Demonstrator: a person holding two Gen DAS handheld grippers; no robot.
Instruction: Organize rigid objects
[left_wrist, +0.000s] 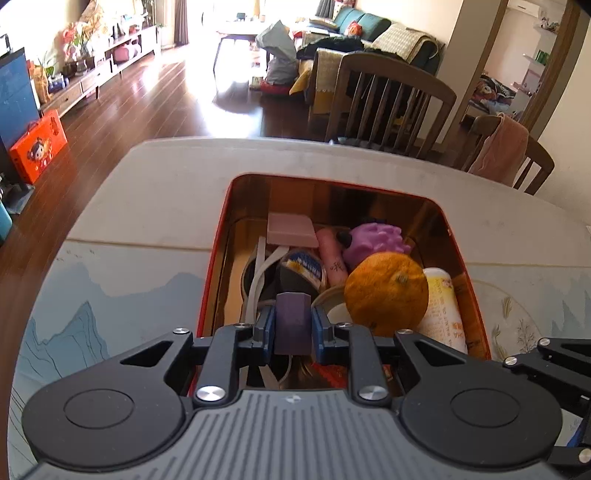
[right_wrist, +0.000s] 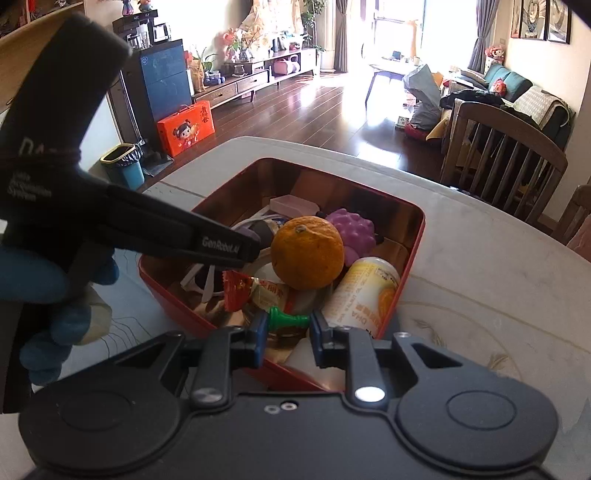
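The left gripper (left_wrist: 291, 328) is clamped on a purple block (left_wrist: 291, 321) just above the red tin (left_wrist: 458, 236), beside the orange (left_wrist: 386, 291). The right gripper (right_wrist: 286, 338) hangs with its jaws apart and empty at the tin's near edge. Judging by this, the block is being placed; releasing it into a free gap comes next.

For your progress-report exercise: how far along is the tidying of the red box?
Done: the red metal box already holds a round orange fruit, a knobbly purple toy and a yellow-labelled can. In hand: the left gripper grips a dark purple block above the box; the right gripper is open. Left: releasing the block.
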